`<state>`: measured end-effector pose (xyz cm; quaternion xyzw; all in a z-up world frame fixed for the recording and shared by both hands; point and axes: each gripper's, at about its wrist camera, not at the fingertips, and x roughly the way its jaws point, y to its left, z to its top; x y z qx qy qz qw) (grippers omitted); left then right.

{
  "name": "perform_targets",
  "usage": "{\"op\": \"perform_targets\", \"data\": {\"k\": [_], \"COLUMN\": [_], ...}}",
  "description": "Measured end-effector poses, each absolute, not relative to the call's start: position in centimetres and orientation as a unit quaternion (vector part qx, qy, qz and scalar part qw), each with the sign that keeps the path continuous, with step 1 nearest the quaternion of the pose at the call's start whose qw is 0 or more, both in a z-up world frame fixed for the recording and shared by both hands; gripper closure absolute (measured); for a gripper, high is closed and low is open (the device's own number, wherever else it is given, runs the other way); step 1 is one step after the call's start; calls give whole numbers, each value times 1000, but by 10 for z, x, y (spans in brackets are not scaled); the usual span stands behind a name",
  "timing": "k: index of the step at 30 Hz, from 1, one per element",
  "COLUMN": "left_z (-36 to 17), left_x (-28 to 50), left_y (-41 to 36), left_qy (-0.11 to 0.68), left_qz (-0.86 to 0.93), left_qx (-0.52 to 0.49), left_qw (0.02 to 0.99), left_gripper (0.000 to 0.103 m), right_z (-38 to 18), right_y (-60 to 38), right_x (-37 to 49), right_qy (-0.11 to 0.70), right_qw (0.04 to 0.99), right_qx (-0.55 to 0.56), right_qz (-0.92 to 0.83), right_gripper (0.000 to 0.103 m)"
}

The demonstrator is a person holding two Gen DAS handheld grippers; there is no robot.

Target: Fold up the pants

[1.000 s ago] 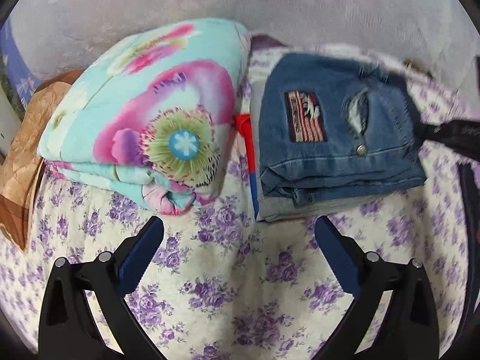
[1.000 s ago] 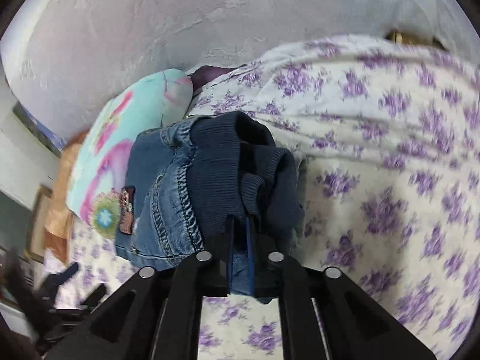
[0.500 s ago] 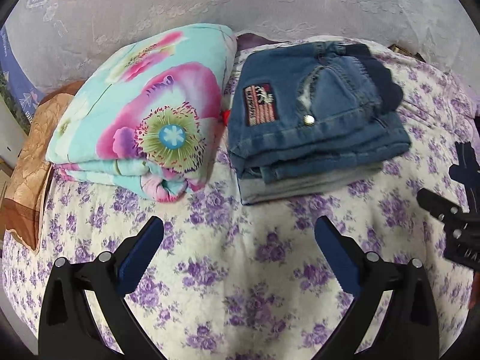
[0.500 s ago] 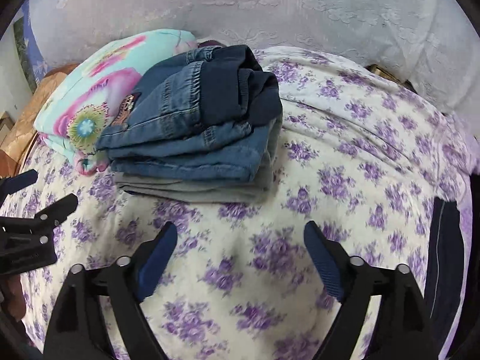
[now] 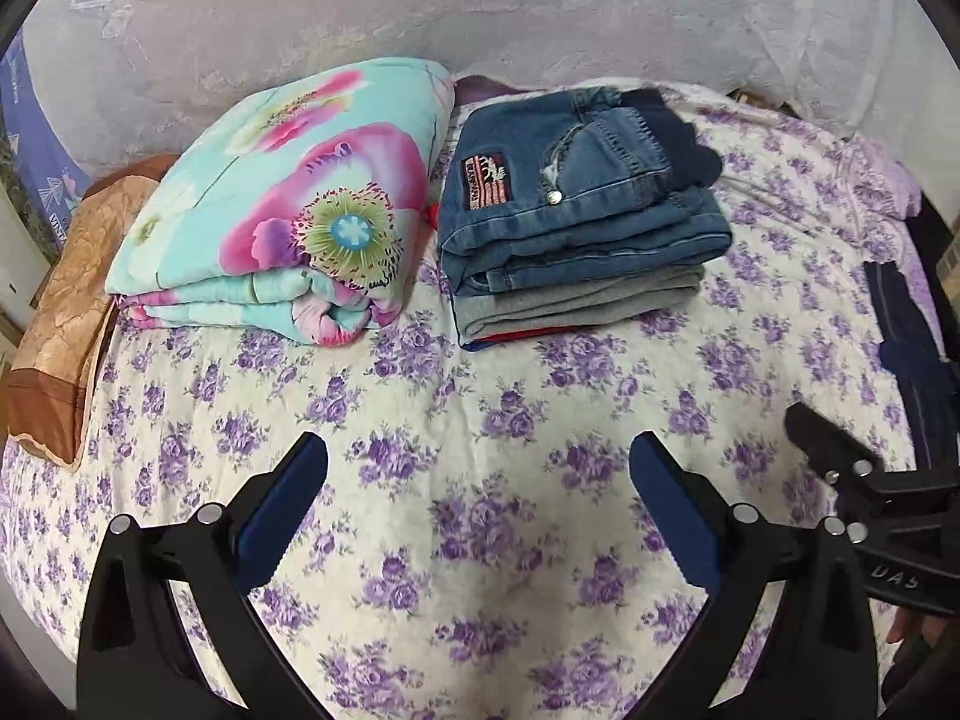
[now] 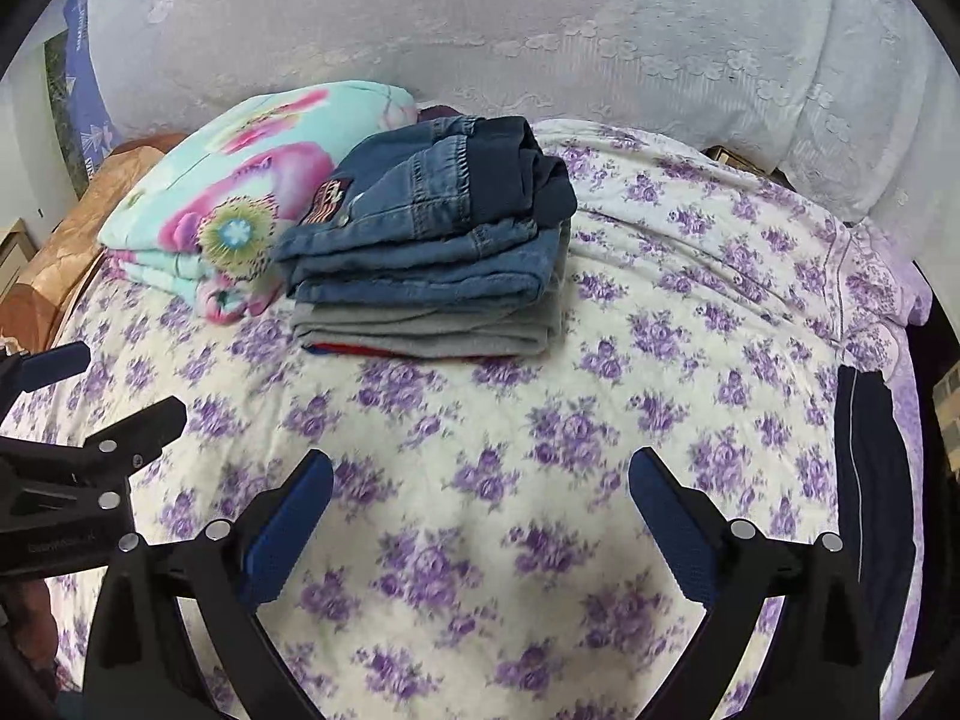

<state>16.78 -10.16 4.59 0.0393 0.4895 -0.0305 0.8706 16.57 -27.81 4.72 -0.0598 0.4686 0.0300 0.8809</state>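
Folded blue jeans (image 5: 570, 198) with a flag patch lie on top of a stack, over folded grey pants (image 5: 576, 300) and a red and blue garment, at the back of the bed. The stack also shows in the right wrist view (image 6: 432, 240). My left gripper (image 5: 480, 498) is open and empty, low over the purple-flowered sheet (image 5: 480, 420), well short of the stack. My right gripper (image 6: 480, 504) is open and empty, also short of the stack. Each gripper shows at the edge of the other's view.
A folded turquoise and pink floral quilt (image 5: 288, 204) lies left of the stack, touching it. A brown pillow (image 5: 60, 324) sits at the far left. A dark navy garment (image 6: 870, 480) lies at the bed's right edge. A lace-covered wall (image 6: 480, 30) is behind.
My right gripper has let go of the jeans, opened, and drawn back from the stack. My left gripper has also drawn back, so the stack looks farther off.
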Motion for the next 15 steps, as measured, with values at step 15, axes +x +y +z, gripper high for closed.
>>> {"op": "perform_targets", "data": {"k": [15], "left_z": [55], "left_x": [127], "left_y": [-84], "left_qy": [478], "left_qz": [-27], "left_qx": [14], "left_qw": [878], "left_gripper": [5], "right_z": [47], "right_y": [-273], "right_x": [119], "right_qy": [478], "right_qw": [876], "right_qx": [-50], "right_qz": [34], "right_gripper": [3]}}
